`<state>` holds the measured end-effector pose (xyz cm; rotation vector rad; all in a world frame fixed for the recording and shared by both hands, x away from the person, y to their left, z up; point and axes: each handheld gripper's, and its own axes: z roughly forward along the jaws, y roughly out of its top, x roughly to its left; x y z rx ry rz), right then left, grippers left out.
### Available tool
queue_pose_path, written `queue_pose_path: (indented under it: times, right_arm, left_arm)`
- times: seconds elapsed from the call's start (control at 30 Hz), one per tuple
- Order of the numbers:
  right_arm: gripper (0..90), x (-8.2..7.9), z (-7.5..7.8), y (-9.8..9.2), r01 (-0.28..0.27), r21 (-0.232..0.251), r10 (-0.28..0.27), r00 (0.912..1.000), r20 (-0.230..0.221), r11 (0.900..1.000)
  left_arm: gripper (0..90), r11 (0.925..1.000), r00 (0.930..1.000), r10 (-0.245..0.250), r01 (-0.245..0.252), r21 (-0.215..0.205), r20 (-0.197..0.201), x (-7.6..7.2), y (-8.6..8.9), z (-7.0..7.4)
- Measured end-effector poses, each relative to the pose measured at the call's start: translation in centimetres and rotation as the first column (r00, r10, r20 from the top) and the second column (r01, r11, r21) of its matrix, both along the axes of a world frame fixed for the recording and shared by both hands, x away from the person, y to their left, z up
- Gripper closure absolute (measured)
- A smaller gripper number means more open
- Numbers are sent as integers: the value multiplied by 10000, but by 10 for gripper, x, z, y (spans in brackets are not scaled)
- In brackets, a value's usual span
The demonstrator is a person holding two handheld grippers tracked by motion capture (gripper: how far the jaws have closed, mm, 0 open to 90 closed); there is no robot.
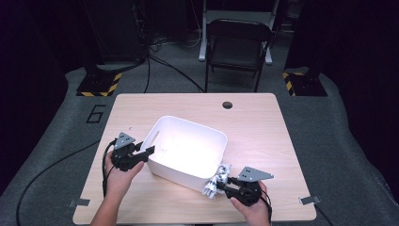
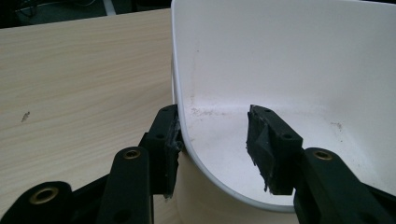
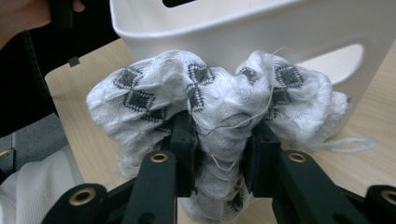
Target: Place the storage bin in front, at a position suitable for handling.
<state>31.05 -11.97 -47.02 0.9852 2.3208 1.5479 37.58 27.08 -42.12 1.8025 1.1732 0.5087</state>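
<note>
**Rolled cloth held at the tub's near wall; left gripper straddling the tub rim**

High view. I am looking down on a wooden table (image 1: 254,122) carrying a white plastic tub (image 1: 186,151) set at an angle near its middle. My left gripper (image 1: 149,150) is sitting at the tub's left end, with one jaw reaching over the rim. My right gripper (image 1: 222,186) is working at the tub's near right corner, outside the wall, and is carrying a white cloth with a dark pattern (image 1: 217,180). The cloth is lying against the outside of the tub, above the table surface. A folding chair (image 1: 237,47) is standing on the floor beyond the far edge of the table.

Left gripper view. I am seeing the jaws straddling the tub's rim (image 2: 187,140). The left jaw is standing outside, right against the wall; the right jaw is hanging inside the tub, well clear of the wall. The jaws are therefore standing apart and are not pinching the rim.

Right gripper view. I am clamping the bunched cloth (image 3: 215,98) between both jaws; the fabric is bulging out to either side and above them, and a loose thread (image 3: 350,144) is trailing to the right. The tub's wall with its handle cut-out (image 3: 327,60) is standing just behind the cloth.
</note>
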Motion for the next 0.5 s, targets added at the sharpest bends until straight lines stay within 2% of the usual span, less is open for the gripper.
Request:
queue_pose_path:
  times: [0.03, 0.07, 0.1, 0.2, 0.27, 0.37, 0.47, 0.5]
  right_arm:
    - [689, 0, 0, 0, 0, 0, 0, 10000, 0, 10000]
    - [690, 1, -4, 0, 65, 28, -64, 9996, -292, 10000]
    - [690, 4, -9, 0, 42, -61, -45, 9991, -419, 10000]
    - [690, 11, -21, 2, -73, -425, 23, 9932, -1168, 9991]
    - [690, 14, -26, 2, -108, -631, 23, 9911, -1333, 9980]
    - [692, 13, -23, 3, 15, -730, -107, 9919, -1265, 9973]
    - [691, 5, -9, 3, -34, -176, 20, 9971, -761, 9998]
    - [689, 2, -3, 2, -44, 28, 46, 9989, -471, 10000]
  left_arm:
    - [546, 10000, 10000, -30, 30, 42, 1, 0, 0, 0]
    - [546, 10000, 10000, -24, 24, 47, -1, 0, 0, 0]
    - [545, 10000, 10000, -28, 29, 43, -32, 0, 0, 0]
    - [543, 10000, 10000, 19, -19, -22, -58, 1, 0, 0]
    - [541, 10000, 10000, 4, -4, -31, -88, 1, 0, 0]
    - [539, 10000, 10000, 16, -17, -46, -84, 1, 0, 0]
    - [539, 10000, 10000, 26, -26, -48, -70, 1, 0, 0]
    - [539, 10000, 10000, 14, -14, -40, -99, 0, 0, 0]
